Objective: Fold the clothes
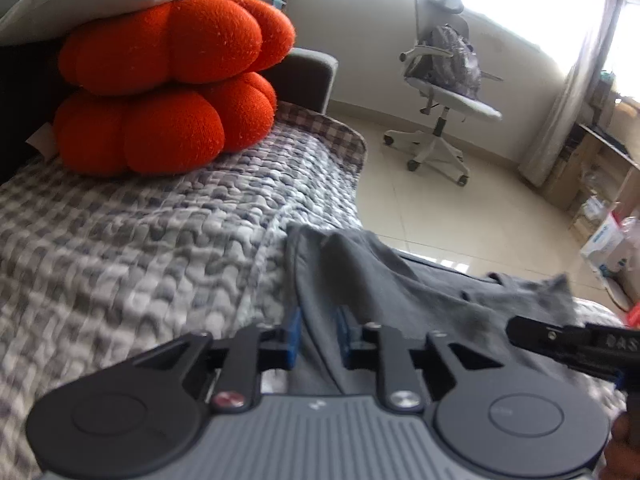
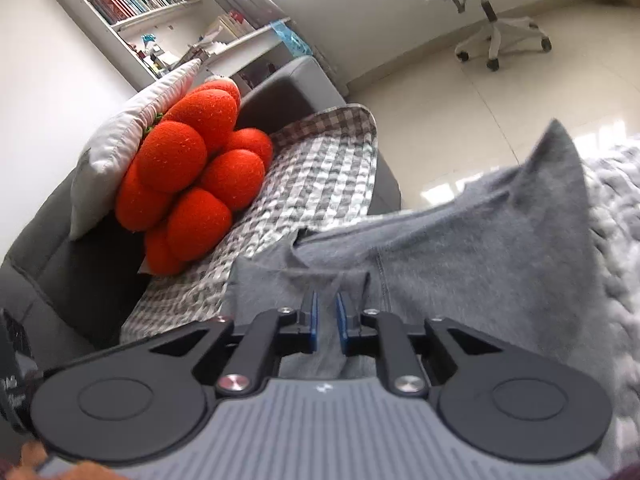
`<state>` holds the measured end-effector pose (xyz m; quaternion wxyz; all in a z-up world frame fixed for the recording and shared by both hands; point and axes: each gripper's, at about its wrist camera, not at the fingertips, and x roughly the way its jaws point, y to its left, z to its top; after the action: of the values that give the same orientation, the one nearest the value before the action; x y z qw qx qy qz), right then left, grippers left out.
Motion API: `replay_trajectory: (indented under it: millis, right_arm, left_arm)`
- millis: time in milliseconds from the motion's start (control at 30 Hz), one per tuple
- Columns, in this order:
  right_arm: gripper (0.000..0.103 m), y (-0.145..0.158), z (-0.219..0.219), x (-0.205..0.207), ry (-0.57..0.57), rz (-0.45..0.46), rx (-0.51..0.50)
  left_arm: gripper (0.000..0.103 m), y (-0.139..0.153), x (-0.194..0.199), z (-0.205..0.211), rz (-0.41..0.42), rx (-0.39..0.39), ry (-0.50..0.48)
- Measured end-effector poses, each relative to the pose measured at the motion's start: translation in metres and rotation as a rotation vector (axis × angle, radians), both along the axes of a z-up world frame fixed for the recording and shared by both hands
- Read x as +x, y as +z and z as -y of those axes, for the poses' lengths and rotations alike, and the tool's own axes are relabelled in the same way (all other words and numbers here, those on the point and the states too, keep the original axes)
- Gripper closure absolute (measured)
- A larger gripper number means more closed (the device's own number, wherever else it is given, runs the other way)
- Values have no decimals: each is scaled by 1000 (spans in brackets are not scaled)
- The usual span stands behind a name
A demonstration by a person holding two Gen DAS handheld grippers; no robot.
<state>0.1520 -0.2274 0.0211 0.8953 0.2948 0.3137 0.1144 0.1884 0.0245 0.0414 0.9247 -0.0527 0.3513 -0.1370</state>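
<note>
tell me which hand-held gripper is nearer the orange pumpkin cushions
Left. The left hand-held gripper sits at the grey garment's edge nearest the cushions; the right one is farther across it.

The right gripper (image 2: 325, 322) has its blue jaws slightly apart over a grey garment (image 2: 460, 248) on the checked sofa cover (image 2: 320, 184); whether cloth sits between them is unclear.

The grey garment (image 2: 460, 240) is blurred and cut off below.
</note>
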Motion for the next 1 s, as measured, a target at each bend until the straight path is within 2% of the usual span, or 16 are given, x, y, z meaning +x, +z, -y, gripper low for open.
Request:
replay_trajectory:
  millis: [67, 100, 133, 167, 333, 500, 700, 867, 1000]
  right_arm:
    - [84, 7, 0, -11, -2, -18, -11]
    - [74, 10, -1, -19, -6, -22, -10]
    - [59, 13, -2, -26, -9, -25, -9]
    - [58, 16, -2, -34, -11, -24, -5]
    - [58, 31, -13, -65, -15, -58, -42]
    - [58, 41, -24, -96, -3, -90, -16]
    - [58, 35, -45, -128, 22, -131, 19]
    - [58, 24, -63, -150, 78, -166, 60]
    - [58, 20, -76, -165, 122, -175, 68]
  left_arm:
    - [77, 7, -18, -4, 10, 6, -13]
    - [74, 10, -27, -5, 11, 10, -20]
    - [73, 12, -36, -6, 10, 15, -28]
    - [72, 15, -45, -7, 9, 20, -34]
    - [72, 21, -87, -14, 2, 24, -64]
    - [72, 23, -132, -21, -7, 22, -93]
    - [72, 24, -192, -37, 9, 63, -80]
    - [72, 15, -236, -52, -11, 47, -106]
    - [72, 2, -258, -52, 6, 108, -124]
